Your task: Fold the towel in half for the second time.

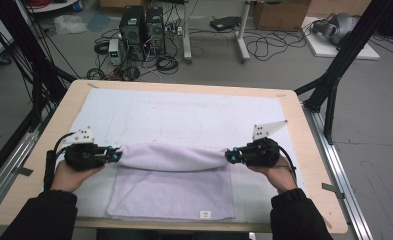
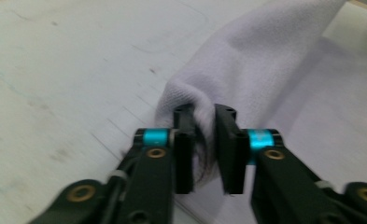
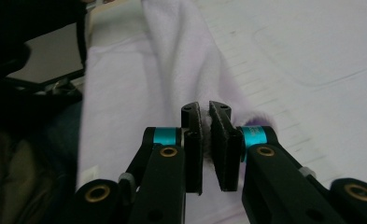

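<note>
Towel [image 1: 171,172] pinched at both ends, far edge lifted

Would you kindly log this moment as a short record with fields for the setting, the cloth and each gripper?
setting: wooden table covered by a white mat
cloth: pale lilac towel, far edge lifted into a roll, near part flat
left gripper: shut on the towel's left corner
right gripper: shut on the towel's right corner
label: small white tag at the near edge
</note>
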Motion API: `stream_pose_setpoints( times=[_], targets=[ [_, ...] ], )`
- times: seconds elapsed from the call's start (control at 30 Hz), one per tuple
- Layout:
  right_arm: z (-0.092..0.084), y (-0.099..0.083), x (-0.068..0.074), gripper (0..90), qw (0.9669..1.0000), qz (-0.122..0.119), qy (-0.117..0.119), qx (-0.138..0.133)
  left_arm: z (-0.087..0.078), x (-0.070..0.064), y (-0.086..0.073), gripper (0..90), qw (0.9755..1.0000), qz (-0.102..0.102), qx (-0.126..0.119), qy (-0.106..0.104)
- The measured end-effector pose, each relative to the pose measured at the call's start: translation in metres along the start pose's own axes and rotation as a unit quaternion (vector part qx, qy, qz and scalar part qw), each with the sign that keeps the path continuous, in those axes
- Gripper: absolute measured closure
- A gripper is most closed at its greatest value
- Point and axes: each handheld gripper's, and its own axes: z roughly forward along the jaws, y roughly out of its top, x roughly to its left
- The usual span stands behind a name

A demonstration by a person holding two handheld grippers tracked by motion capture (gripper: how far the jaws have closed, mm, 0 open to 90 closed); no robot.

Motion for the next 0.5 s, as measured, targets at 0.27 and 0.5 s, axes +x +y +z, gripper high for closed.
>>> stream_pose_setpoints(
  times=[0.27,0.5],
  targets=[
    [0.011,-0.012,0.0,57.0,0.9997,0.01,-0.02,0.012,0.009,-0.004,0.004,42.2,0.9996,-0.002,0.028,0.001],
    [0.026,-0.011,-0.002,50.8,0.9983,-0.007,-0.051,0.025,0.027,-0.001,0.001,48.2,0.9985,-0.003,0.055,0.0]
  ],
)
